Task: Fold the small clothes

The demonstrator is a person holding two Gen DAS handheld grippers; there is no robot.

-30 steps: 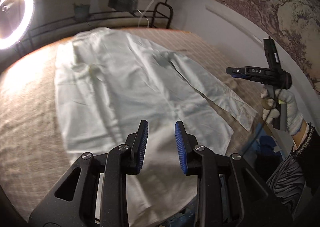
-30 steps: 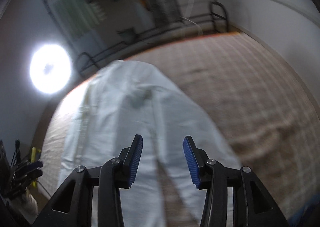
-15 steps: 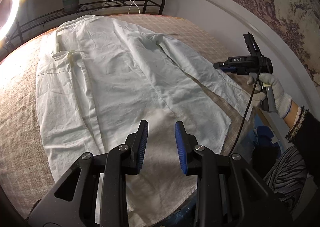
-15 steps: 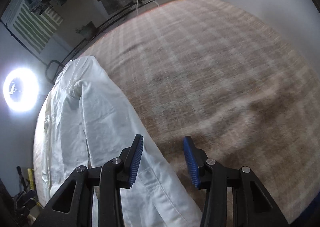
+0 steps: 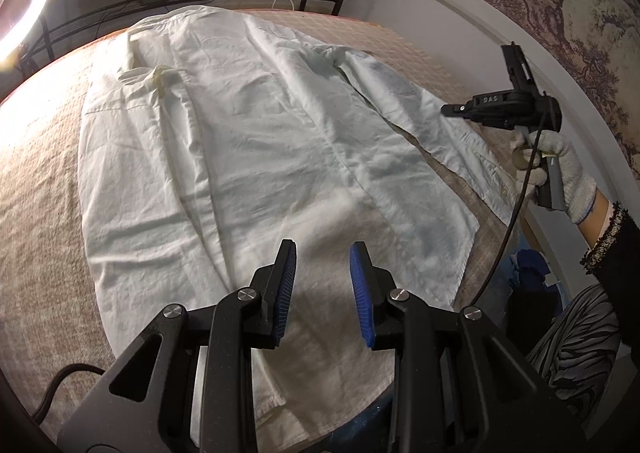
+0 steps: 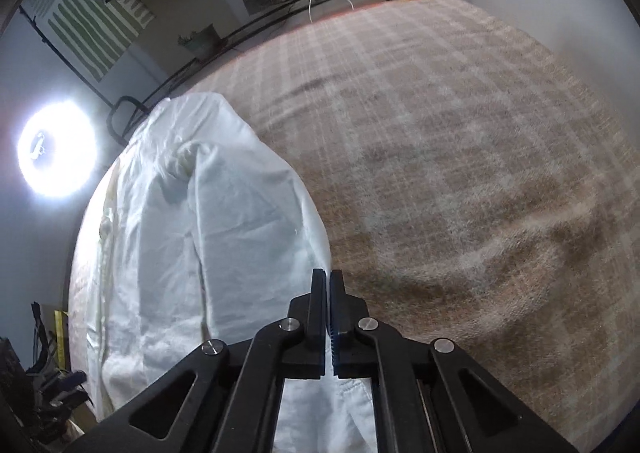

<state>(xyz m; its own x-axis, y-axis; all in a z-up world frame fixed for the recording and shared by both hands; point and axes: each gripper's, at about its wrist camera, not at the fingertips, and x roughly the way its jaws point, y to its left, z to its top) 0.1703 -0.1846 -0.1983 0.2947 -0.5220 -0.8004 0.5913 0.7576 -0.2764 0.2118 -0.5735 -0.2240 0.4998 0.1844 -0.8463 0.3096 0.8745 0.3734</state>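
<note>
Right hand-held gripper (image 6: 328,285): we see its jaws, which have just been closing, now pressed together at the edge of the sleeve (image 6: 248,221). A thin fold of white cloth seems pinched between the pads, though we cannot confirm the bite from this view. Left hand-held gripper (image 5: 323,253): jaws stand apart, nothing between them, poised above the lower part of the shirt (image 5: 240,157) near its hem.

The shirt lies spread flat, front down as far as we can tell, on the tabletop (image 5: 36,189), which carries a checked woven cover; the hem hangs slightly over the near edge. One sleeve reaches out toward the gloved hand (image 5: 560,169).

Handling, in our judgement: the cloth is light, thin and limp, wrinkling easily. It will drape and sag from any single point and drag on the rough cover. We would take hold at seams, cuff or hem corners, where the doubled fabric gives the pads more to bite, and lift with both grippers to keep the fold line straight.

Containers: none is visible on the tabletop.
</note>
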